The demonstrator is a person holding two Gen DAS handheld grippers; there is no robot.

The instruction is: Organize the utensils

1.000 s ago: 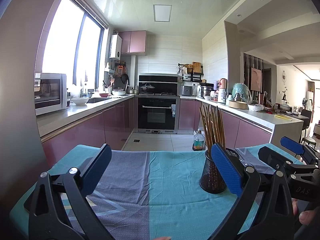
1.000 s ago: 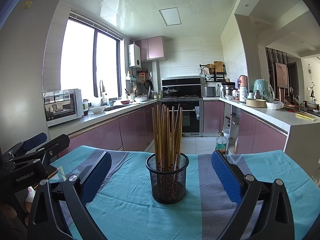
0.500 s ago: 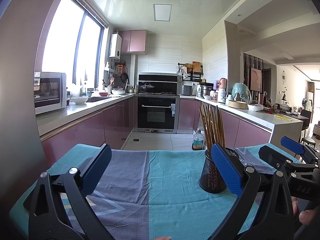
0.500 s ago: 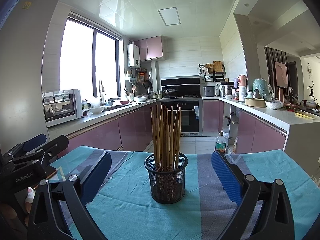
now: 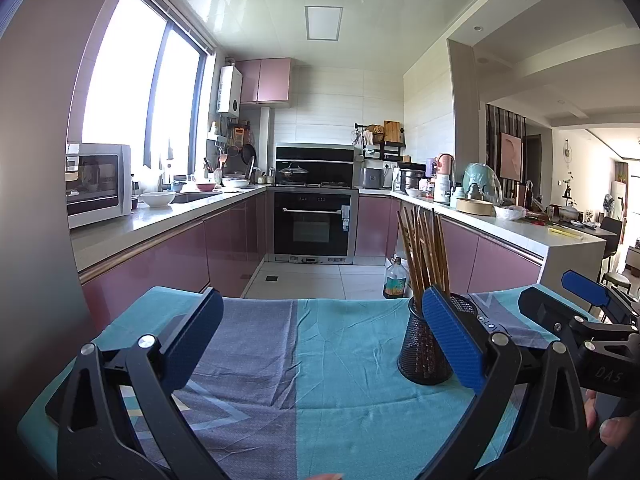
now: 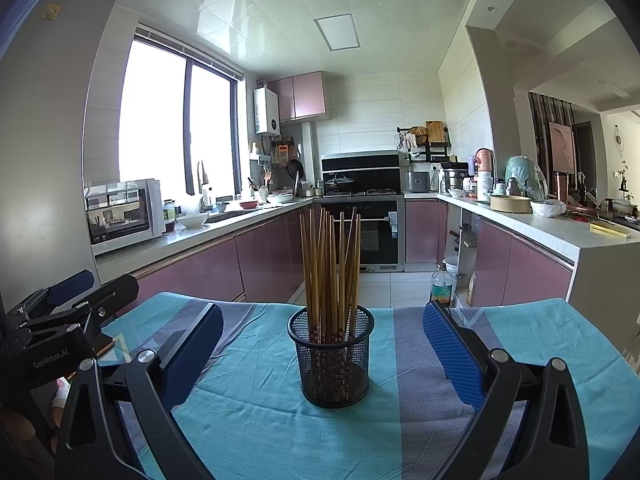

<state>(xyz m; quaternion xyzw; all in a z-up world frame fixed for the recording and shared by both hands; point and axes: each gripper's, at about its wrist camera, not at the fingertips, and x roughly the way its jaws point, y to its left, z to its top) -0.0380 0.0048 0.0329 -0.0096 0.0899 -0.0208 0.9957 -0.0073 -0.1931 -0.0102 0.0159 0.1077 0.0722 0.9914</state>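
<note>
A black mesh holder [image 6: 332,356] stands upright on the teal and grey tablecloth [image 6: 260,420], filled with several wooden chopsticks [image 6: 330,264]. My right gripper [image 6: 322,348] is open, its blue pads on either side of the holder and a little nearer to me, touching nothing. In the left wrist view the same holder [image 5: 424,352] and chopsticks [image 5: 424,252] sit at the right, partly behind the right pad. My left gripper [image 5: 318,336] is open over bare cloth [image 5: 320,380] with nothing between its fingers. Each gripper shows at the edge of the other's view.
The table's far edge drops to a tiled kitchen floor with a bottle [image 6: 441,284] standing on it. Pink cabinets, an oven [image 6: 370,232] and a microwave [image 6: 124,212] line the counters beyond. A person's fingers [image 5: 604,424] hold the right gripper's handle.
The holder has drifted slightly left in the right wrist view as that gripper shifted a little. The left gripper has barely moved. Both stay open.
</note>
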